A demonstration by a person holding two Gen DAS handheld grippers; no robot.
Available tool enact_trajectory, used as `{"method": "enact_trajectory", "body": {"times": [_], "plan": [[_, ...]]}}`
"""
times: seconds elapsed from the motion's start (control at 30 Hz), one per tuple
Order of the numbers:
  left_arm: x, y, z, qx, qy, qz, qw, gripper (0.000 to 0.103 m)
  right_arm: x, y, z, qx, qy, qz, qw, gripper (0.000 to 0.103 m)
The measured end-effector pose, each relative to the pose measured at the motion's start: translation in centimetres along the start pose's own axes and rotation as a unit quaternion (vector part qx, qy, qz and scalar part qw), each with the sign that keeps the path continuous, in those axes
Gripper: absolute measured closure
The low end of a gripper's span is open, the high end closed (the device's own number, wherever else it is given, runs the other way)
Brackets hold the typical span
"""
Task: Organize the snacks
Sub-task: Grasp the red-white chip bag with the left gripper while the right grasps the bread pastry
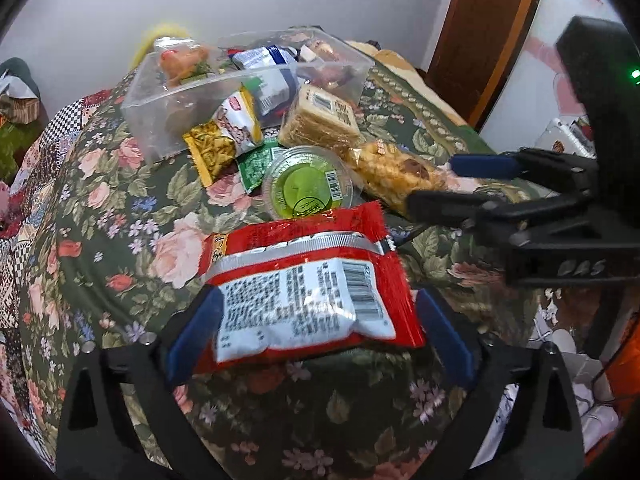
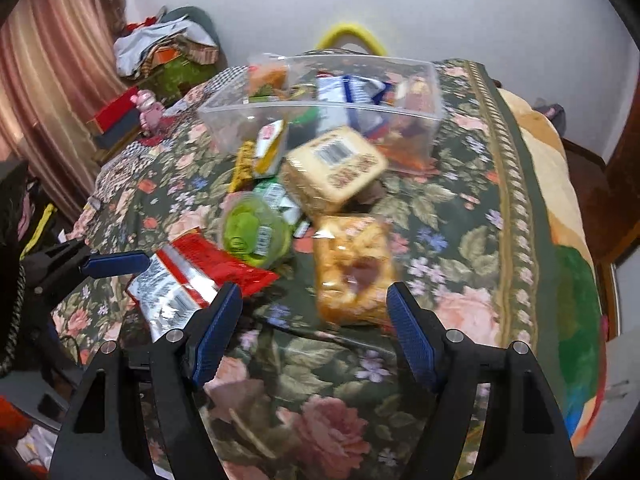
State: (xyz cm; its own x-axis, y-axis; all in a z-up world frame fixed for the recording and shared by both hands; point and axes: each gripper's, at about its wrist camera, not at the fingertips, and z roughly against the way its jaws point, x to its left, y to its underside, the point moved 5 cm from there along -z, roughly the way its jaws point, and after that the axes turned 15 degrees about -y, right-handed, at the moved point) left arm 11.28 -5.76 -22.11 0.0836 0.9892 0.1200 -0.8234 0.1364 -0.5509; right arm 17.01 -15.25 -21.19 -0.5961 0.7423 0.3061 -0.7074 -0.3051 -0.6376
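A red and white snack packet (image 1: 308, 292) lies on the floral bedspread (image 1: 120, 216) between the spread fingers of my left gripper (image 1: 318, 300); the right pad stands clear of it. My right gripper (image 2: 314, 290) is open around the near end of an orange-yellow puffed snack pack (image 2: 352, 268), with a wide gap on the left side. In the left wrist view that right gripper (image 1: 432, 184) reaches in from the right over the same pack (image 1: 392, 176). Behind lie a green jelly cup (image 1: 308, 186), a wafer pack (image 1: 320, 116) and small sachets (image 1: 210, 152).
A clear plastic box (image 2: 224, 120) with several snacks inside stands at the back of the bed. The bedspread's border and bed edge (image 2: 520, 200) run along the right. Clothes and boxes (image 2: 160, 52) pile up at the back left by a curtain.
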Motion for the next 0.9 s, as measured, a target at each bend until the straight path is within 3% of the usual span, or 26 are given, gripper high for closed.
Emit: {"method": "enact_trajectory", "body": {"times": [0.17, 0.3, 0.5, 0.73, 0.83, 0.9], "plan": [[0.4, -0.5, -2.4, 0.02, -0.015, 0.022, 0.9994, 0.001, -2.2, 0.2, 1.5, -0.011, 0.011, -0.029, 0.999, 0.031], [1.5, -0.7, -2.9, 0.018, -0.005, 0.051, 0.9985, 0.001, -3.1, 0.2, 1.9, -0.014, 0.012, -0.042, 0.999, 0.031], [3.5, -0.8, -2.6, 0.007, -0.009, 0.081, 0.9967, 0.029, -3.1, -0.4, 0.9, -0.009, 0.003, -0.044, 0.999, 0.031], [5.0, -1.1, -1.8, -0.011, -0.016, 0.101, 0.9947, 0.04, -3.1, -0.5, -2.2, 0.016, 0.002, -0.043, 0.999, 0.032], [5.4, -1.3, -1.4, -0.018, -0.016, 0.109, 0.9938, 0.041, -3.5, -0.2, -3.0, 0.027, -0.011, -0.058, 0.998, 0.051], [5.9, -1.6, -1.0, -0.025, -0.016, 0.113, 0.9932, 0.041, -3.7, -0.2, -2.9, 0.024, -0.017, -0.062, 0.998, 0.058]]}}
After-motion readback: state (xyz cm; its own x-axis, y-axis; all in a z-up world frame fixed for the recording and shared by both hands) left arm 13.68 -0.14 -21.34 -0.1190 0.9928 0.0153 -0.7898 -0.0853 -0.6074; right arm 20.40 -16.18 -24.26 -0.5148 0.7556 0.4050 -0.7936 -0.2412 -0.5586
